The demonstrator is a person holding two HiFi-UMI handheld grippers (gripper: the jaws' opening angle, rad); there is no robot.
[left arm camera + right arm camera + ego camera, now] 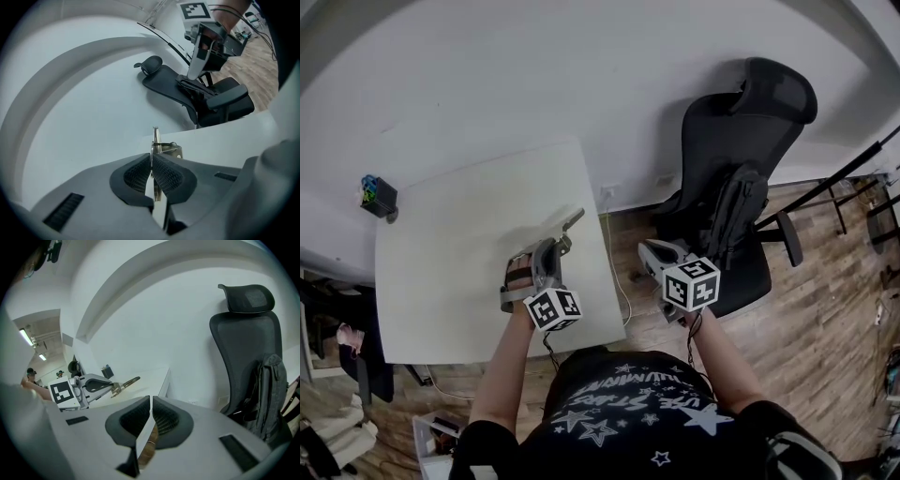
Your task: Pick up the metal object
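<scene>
A thin silvery metal object (570, 223) sticks out of my left gripper (555, 246), which is shut on it above the right part of the white table (459, 253). In the left gripper view the metal object (155, 140) stands edge-on, pinched between the two black pads (169, 176), and its tip reaches past the left gripper (152, 161). My right gripper (649, 251) hangs off the table's right side over the wooden floor. In its own view the right gripper (151, 404) is shut with nothing between its pads. That view also shows the left gripper (96, 383) and the metal object (126, 382).
A black office chair (741, 169) with a dark bag on its seat stands right of the table, close to my right gripper. A small black holder (377, 195) with blue and green items sits at the table's far left corner. A thin cable (617, 272) runs down beside the table's right edge.
</scene>
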